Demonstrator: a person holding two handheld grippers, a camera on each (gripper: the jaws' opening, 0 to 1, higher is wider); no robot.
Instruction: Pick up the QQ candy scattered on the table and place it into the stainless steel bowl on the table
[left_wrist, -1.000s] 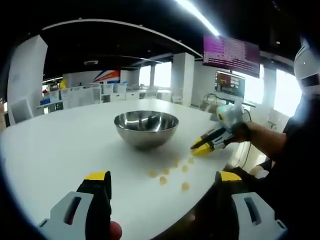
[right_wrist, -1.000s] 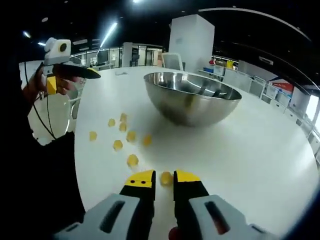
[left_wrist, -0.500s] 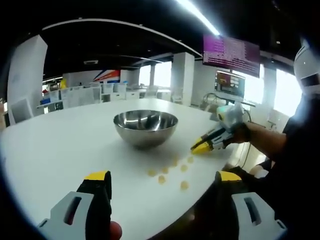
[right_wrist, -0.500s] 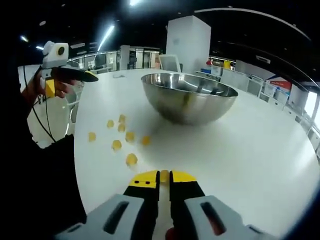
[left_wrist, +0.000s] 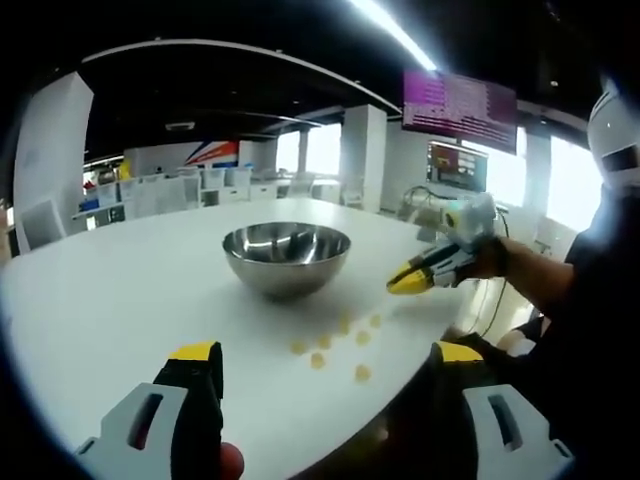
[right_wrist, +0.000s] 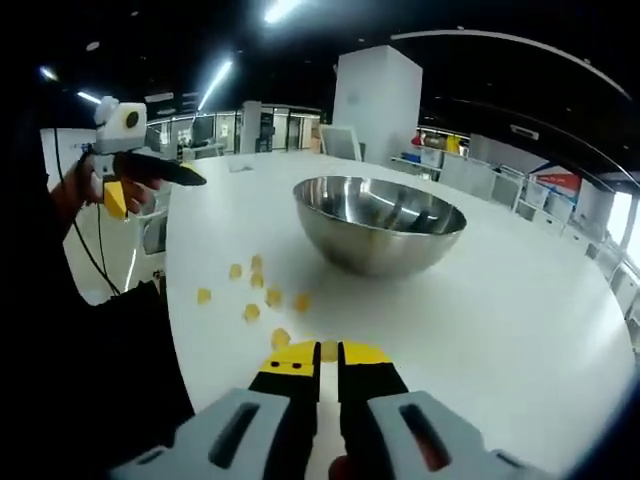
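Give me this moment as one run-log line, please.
right gripper: shut on candy, lifted | left gripper: open | bowl: ahead | loose candies: on table

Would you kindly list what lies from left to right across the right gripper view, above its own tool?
Left tool held in a hand → scattered candies → stainless steel bowl.

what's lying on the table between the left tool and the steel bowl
In the left gripper view, several loose yellow candies lie on the white table between the open left tool and the steel bowl.
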